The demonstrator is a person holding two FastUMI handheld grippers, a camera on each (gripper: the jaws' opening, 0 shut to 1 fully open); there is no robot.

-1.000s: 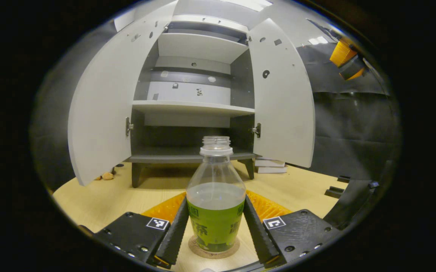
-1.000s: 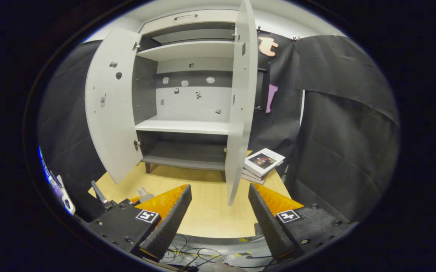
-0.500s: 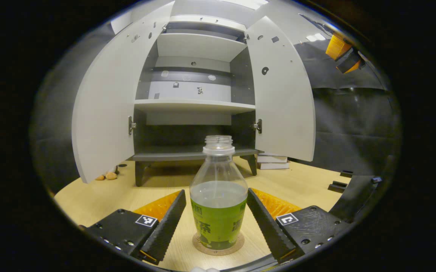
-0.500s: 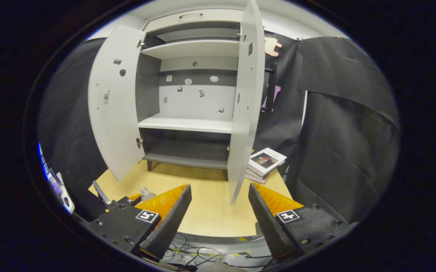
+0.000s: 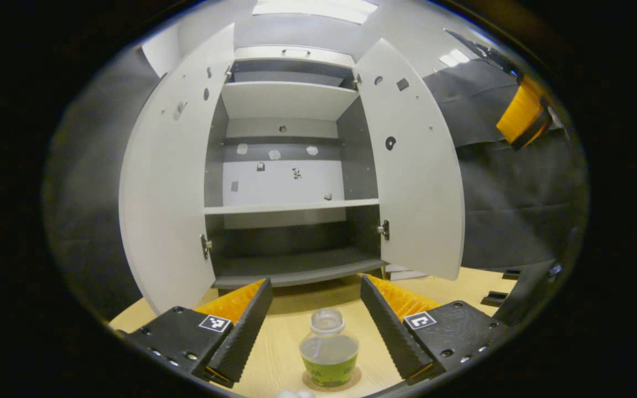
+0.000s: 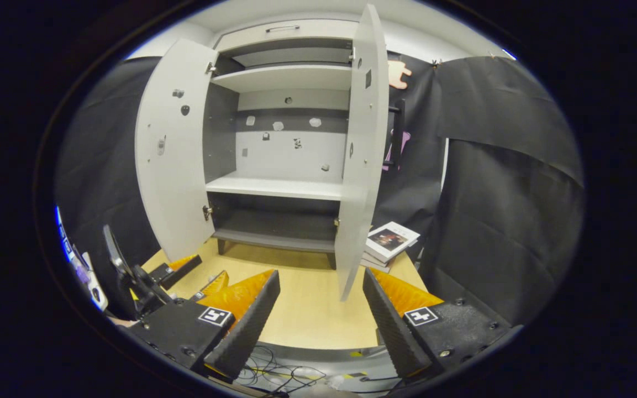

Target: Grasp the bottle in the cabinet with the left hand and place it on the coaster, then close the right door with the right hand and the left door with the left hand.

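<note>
Left gripper view: bottle (image 5: 328, 354) upright; neck up

The left gripper view looks from above the table (image 5: 462, 284) toward the open cabinet (image 5: 290, 166), centred and quite near. The right gripper view faces the same cabinet (image 6: 282, 143) from farther right, its right door (image 6: 359, 155) almost edge-on at frame centre. Both share the shelves.

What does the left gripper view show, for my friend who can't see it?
A bottle with a green label stands on a round coaster on the wooden table, below the open left gripper. Behind it, a grey cabinet has both doors wide open.
</note>
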